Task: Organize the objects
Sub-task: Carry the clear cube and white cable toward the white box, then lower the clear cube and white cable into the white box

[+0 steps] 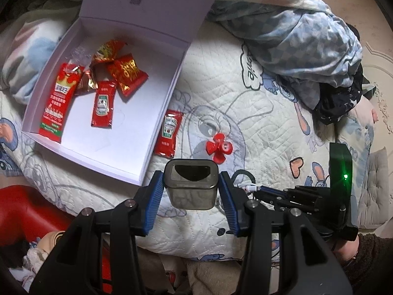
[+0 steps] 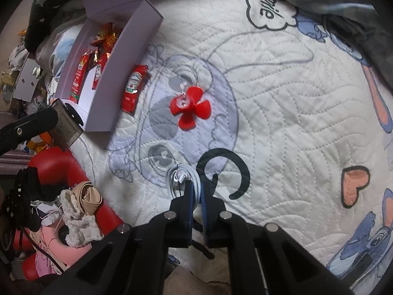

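My left gripper (image 1: 191, 190) is shut on a smoky grey plastic cup (image 1: 191, 184), held above the quilt just right of the open white box (image 1: 157, 113); the cup also shows in the right wrist view (image 2: 66, 125). The box holds several red sachets (image 1: 103, 103). One ketchup sachet (image 1: 169, 133) (image 2: 133, 87) lies on the quilt beside the box. A red flower-shaped clip (image 1: 218, 148) (image 2: 190, 109) lies further right. My right gripper (image 2: 195, 186) is shut on a coiled white cable (image 2: 179, 175) resting on the quilt.
A crumpled blue blanket (image 1: 294, 32) lies at the back right. A red stool (image 2: 59, 169) with clothes and a pink item stands at the bed's left edge. The box lid (image 1: 152, 2) stands open at the back.
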